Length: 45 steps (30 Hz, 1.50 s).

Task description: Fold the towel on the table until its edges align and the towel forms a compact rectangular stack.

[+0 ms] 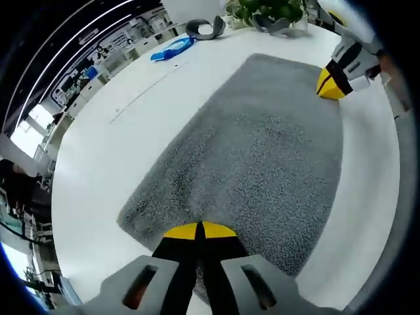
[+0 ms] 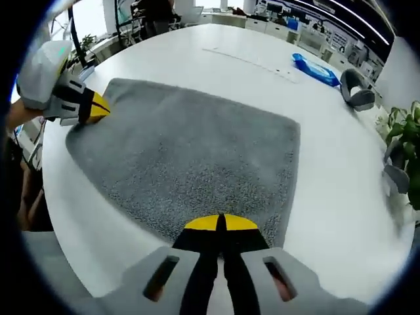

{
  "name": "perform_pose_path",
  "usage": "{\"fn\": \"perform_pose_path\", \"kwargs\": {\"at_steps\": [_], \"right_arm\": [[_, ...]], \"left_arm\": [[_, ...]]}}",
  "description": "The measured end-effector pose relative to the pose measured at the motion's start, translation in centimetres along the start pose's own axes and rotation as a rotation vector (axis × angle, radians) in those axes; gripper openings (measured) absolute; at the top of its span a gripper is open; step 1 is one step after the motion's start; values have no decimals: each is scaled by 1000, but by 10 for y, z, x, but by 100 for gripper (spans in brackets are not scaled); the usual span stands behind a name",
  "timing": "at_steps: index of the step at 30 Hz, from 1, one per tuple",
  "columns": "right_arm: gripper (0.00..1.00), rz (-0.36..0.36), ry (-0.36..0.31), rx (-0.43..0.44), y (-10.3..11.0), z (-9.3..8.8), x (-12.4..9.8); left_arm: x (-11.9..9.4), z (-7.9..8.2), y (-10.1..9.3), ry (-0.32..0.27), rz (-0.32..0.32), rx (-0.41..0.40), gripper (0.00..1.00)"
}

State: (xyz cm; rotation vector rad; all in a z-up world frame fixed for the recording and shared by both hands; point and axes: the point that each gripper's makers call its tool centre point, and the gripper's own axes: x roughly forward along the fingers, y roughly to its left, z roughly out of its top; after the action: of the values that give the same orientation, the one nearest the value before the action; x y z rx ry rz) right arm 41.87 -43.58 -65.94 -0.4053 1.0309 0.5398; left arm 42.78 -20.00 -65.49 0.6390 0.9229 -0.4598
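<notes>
Towel (image 1: 262, 151), grey, nubby pile, lies spread flat in a single layer on the white table (image 1: 131, 131), roughly rectangular, no fold in it yet. In the left gripper view, the left gripper (image 1: 199, 231) sits at the towel's near edge with its yellow-tipped jaws drawn together, only a thin dark seam between them, closed on the towel's near edge where the cloth meets the tips. The right gripper (image 1: 330, 85) comes in at the upper right of that view, its yellow tip down on another corner of the towel. In the right gripper view, the right gripper (image 2: 220, 224) shows the same: jaws pressed together at the near edge of the towel (image 2: 190, 157), clamping the cloth. The left gripper (image 2: 97, 105) appears there at the upper left, tip on the towel's corner, a person's hand behind it. Past the towel, well apart from it on the table (image 2: 341, 184): a blue object (image 2: 316, 69), a grey curved object (image 2: 356, 88), and at the table's edge green plant leaves (image 2: 407, 151). The same blue object (image 1: 172, 48), grey object (image 1: 205, 28) and plant (image 1: 266, 9) lie near the top of the left gripper view. Office furniture blurs beyond the table.
</notes>
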Motion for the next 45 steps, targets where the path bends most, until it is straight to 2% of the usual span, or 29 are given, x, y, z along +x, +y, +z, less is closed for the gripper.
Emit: {"fn": "perform_pose_path", "kwargs": {"at_steps": [4,9,15,21,32,38,45], "right_arm": [[0,-4,53,-24,-4,2,2],[0,23,93,-6,-11,3,4],[0,43,105,26,-15,6,6],[0,29,105,-17,-21,11,9],[0,-1,120,-78,-30,20,16],[0,-10,117,-99,-41,28,24],[0,-53,119,-157,-53,38,32]], "left_arm": [[-4,-2,-8,10,-1,37,0],[-9,-6,-15,3,-5,8,0],[-15,-10,-26,8,-26,-4,0],[-17,-11,-34,17,-34,6,0],[-25,-13,-51,-12,-40,-18,0],[-29,-11,-64,-17,-60,-37,0],[-34,-5,-86,-35,-60,1,0]]}}
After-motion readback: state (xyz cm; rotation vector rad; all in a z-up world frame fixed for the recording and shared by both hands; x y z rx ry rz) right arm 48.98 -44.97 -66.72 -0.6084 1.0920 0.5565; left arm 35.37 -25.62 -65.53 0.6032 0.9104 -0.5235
